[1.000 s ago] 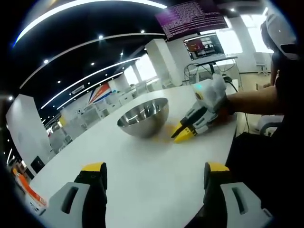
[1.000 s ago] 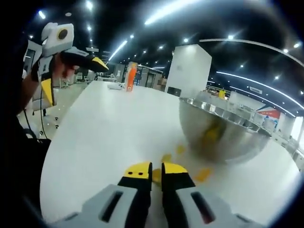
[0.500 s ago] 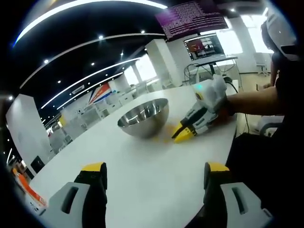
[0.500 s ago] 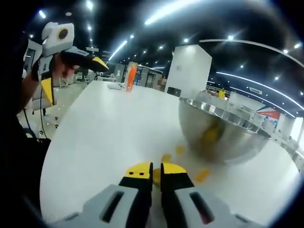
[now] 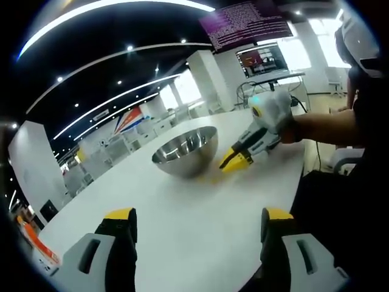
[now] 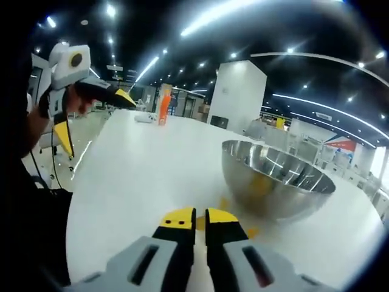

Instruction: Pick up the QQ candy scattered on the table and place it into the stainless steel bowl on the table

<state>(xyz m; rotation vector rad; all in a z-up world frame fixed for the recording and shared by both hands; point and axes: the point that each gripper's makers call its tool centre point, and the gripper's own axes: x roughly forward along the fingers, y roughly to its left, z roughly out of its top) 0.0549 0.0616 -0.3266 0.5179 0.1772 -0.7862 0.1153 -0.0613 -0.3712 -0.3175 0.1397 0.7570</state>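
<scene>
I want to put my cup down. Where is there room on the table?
The white table is bare between the left gripper and the steel bowl. It is crowded beside the bowl, where yellow candies lie by the right gripper.

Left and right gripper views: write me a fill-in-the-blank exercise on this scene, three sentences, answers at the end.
1. The stainless steel bowl stands on a table whose top is ____ in colour.
2. The right gripper has its jaws almost ____.
3. The left gripper has its jaws wide ____, well short of the bowl.

Missing words: white; shut; open
</scene>
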